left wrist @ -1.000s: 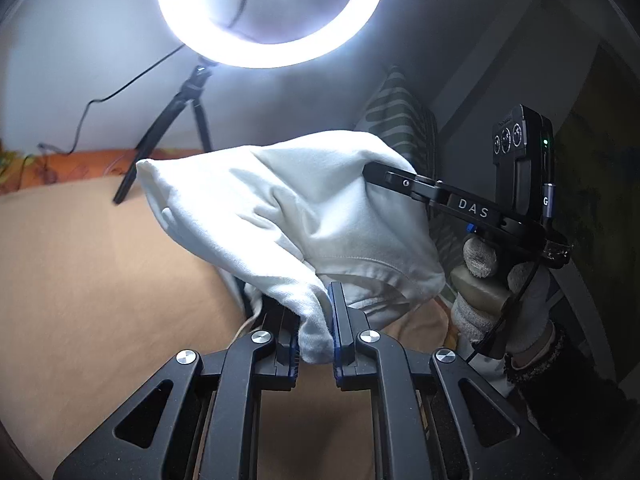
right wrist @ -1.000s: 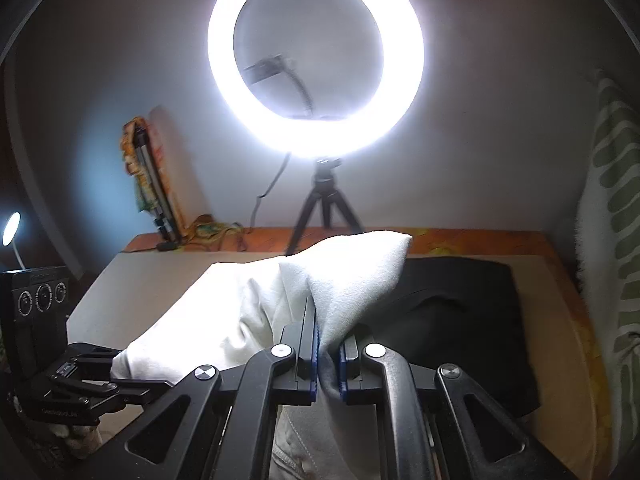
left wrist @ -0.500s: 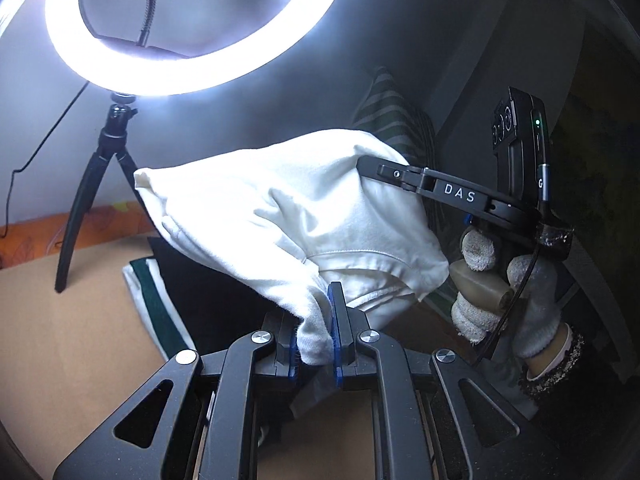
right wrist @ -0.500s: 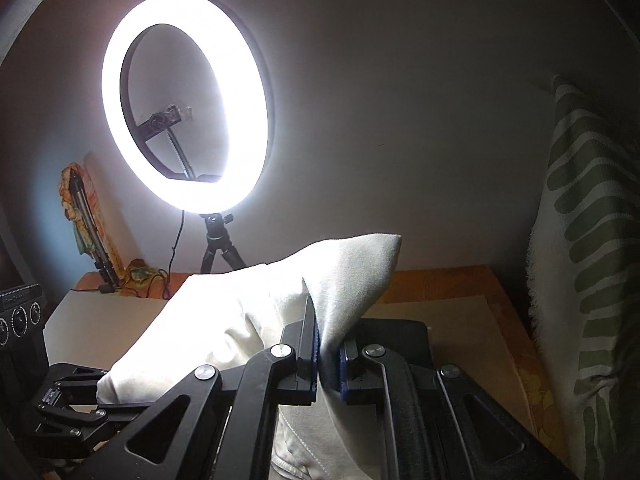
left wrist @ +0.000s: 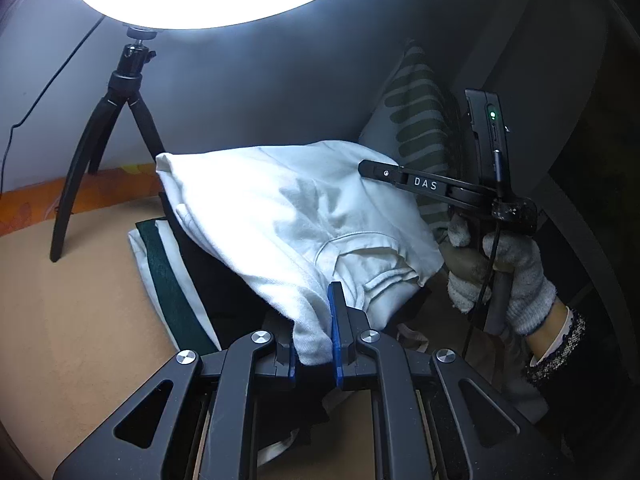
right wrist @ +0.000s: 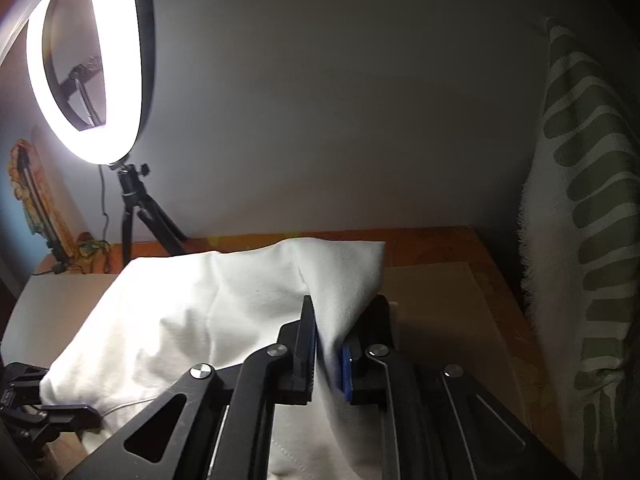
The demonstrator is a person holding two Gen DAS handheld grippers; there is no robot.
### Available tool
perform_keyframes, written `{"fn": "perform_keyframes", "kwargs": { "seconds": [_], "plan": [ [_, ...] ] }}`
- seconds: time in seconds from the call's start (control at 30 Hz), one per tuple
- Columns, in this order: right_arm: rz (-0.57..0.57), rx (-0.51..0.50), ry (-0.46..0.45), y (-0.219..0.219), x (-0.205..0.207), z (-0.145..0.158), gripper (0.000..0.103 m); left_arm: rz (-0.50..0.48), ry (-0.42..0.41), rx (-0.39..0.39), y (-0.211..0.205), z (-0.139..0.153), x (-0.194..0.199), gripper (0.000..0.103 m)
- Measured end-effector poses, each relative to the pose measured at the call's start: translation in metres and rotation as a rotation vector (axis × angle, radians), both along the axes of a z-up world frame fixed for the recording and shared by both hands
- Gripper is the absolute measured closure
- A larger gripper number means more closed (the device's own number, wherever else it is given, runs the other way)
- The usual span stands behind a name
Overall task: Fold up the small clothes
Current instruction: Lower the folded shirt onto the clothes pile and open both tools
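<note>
Tan bed (left wrist: 72, 320), ring light (left wrist: 208, 8) behind. White garment (left wrist: 288, 216) spans both grippers, long axis left-right over the folded stack (left wrist: 168, 276). Left gripper (left wrist: 314, 344) stays clamped on its near corner; right gripper (right wrist: 328, 356), jaws just opening, has cloth loose between them.

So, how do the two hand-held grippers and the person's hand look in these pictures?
Both hand-held grippers are black, with open triangular cut-outs, silver round screws and blue pads on the fingers: left, right. The right one carries white letters "DAS", a black box with a green light and a black cable. The hand wears a grey-white knitted glove and a dark sleeve with a speckled cuff.
</note>
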State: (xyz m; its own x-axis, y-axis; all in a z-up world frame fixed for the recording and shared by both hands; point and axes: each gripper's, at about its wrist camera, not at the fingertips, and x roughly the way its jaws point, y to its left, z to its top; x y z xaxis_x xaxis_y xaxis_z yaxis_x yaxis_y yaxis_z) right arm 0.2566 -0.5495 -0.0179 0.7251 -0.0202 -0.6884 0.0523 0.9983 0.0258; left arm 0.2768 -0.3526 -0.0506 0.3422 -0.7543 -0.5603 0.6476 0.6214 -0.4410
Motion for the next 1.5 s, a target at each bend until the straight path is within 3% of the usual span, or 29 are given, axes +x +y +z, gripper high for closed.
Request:
{"fn": "perform_keyframes", "kwargs": {
  "seconds": [0.07, 0.1, 0.2, 0.23, 0.3, 0.43, 0.77, 1.5],
  "plan": [
    [-0.067, -0.061, 0.027, -0.006, 0.004, -0.005, 0.074, 0.017, 0.006, 0.033, -0.001, 0.0, 0.002, 0.087],
    [-0.086, -0.077, 0.033, -0.009, 0.005, -0.006, 0.071, 0.024, 0.011, 0.056, -0.004, 0.0, 0.003, 0.078],
    [-0.107, -0.084, 0.016, -0.014, -0.001, -0.001, 0.067, 0.114, 0.015, 0.166, -0.002, -0.001, 0.003, 0.032],
    [-0.11, -0.081, 0.012, -0.015, -0.004, 0.001, 0.064, 0.13, 0.006, 0.172, 0.002, -0.002, 0.001, 0.032],
    [-0.109, -0.081, 0.005, -0.013, -0.007, 0.003, 0.049, 0.128, -0.002, 0.173, 0.005, -0.003, -0.003, 0.032],
    [-0.108, -0.096, -0.016, -0.002, -0.011, 0.01, 0.035, 0.134, -0.006, 0.205, 0.006, -0.001, -0.008, 0.031],
    [-0.025, -0.132, -0.029, 0.047, -0.032, 0.013, 0.033, 0.158, -0.033, 0.19, 0.034, 0.017, -0.026, 0.031],
    [-0.066, -0.112, -0.072, 0.116, -0.143, 0.041, 0.022, 0.172, -0.133, 0.187, 0.095, 0.062, -0.122, 0.031]
  ]
}}
